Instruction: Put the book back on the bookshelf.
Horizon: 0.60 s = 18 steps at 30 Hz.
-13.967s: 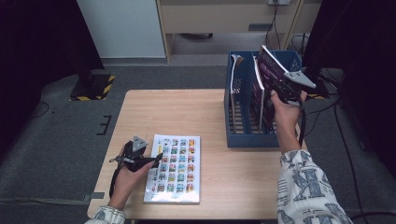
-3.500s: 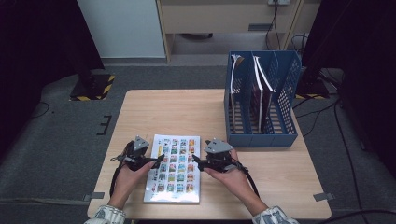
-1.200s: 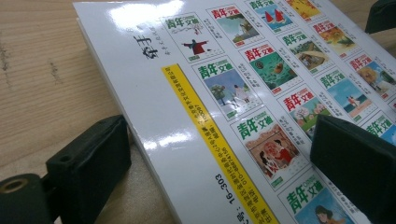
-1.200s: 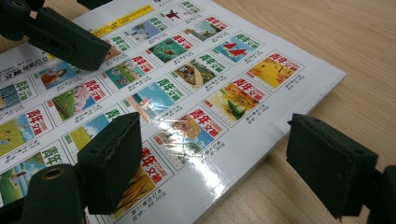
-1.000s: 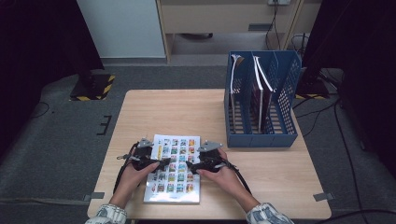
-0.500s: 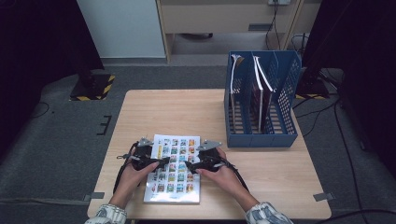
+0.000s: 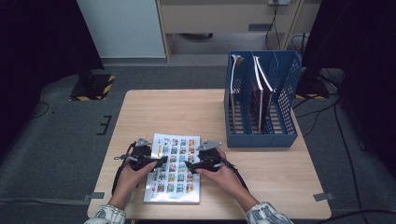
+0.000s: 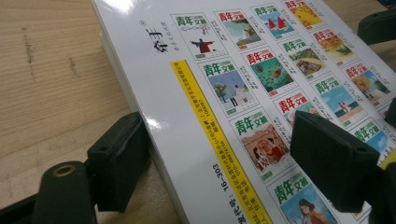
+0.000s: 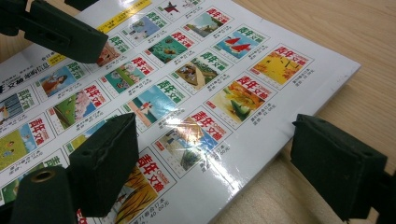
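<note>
high view shows the glossy white magazine with rows of small coloured cover pictures lying flat near the front edge of the pale wooden worktop, with the left claw at its left edge and the right claw at its right edge, one from each side, probably so the floppy magazine can be lifted without sagging. left gripper view shows the left claw straddling the magazine's spine edge: one jaw low on the wood beside it, the other above the cover. its jaws have just been closing, the magazine between them, yet the upper pad seems not quite pressed down. right gripper view shows the right claw spread, one jaw over the cover, the other out past the magazine's edge above bare wood, gripping nothing. well apart at the worktop's right stands a blue plastic slotted file rack already holding upright books, likely the magazine's destination.
</note>
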{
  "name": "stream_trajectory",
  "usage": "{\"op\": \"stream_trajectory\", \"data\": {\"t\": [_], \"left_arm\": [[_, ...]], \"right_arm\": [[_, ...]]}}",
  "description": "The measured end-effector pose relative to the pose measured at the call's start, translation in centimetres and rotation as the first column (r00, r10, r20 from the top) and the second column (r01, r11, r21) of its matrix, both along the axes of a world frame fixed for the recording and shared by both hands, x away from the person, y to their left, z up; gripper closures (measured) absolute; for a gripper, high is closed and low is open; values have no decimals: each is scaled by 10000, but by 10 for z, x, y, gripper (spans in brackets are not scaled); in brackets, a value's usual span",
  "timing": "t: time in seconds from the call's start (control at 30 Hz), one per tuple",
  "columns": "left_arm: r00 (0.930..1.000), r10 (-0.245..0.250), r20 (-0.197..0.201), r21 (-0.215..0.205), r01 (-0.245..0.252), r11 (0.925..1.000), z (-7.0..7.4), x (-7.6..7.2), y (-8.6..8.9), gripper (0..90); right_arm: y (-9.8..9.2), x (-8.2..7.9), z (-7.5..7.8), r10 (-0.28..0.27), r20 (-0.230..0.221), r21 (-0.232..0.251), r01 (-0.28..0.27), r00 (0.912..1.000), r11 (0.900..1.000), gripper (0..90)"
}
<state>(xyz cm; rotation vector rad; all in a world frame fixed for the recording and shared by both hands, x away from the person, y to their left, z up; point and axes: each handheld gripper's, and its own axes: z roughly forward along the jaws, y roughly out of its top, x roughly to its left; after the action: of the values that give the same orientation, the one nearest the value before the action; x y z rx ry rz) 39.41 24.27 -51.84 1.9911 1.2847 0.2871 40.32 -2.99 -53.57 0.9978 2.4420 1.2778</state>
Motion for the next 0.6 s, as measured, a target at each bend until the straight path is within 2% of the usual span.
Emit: {"op": "stream_trajectory", "data": {"t": [0.13, 0.27, 0.37, 0.5, 0.6], "left_arm": [[10000, 42, 26, -29, -42, 10000, 1, -1, 0, 222], [10000, 49, 52, -260, -47, 9996, 3, -2, 0, 241], [9999, -82, 122, -320, 86, 9995, 4, -4, -3, 252], [9994, -293, 194, -668, 305, 9973, 9, -5, -6, 262], [9988, -468, 127, -632, 475, 9969, 7, -4, -7, 262]], "right_arm": [[0, 0, 0, -6, 26, 2, 6, 10000, 10000, 156], [0, 0, 0, -3, 10, 8, 3, 10000, 10000, 156], [0, 0, 0, 2, 5, -12, -2, 10000, 10000, 156], [0, 0, 0, -14, -8, 9, 14, 10000, 10000, 155], [0, 0, 0, -13, -37, 21, 13, 10000, 10000, 155]]}}
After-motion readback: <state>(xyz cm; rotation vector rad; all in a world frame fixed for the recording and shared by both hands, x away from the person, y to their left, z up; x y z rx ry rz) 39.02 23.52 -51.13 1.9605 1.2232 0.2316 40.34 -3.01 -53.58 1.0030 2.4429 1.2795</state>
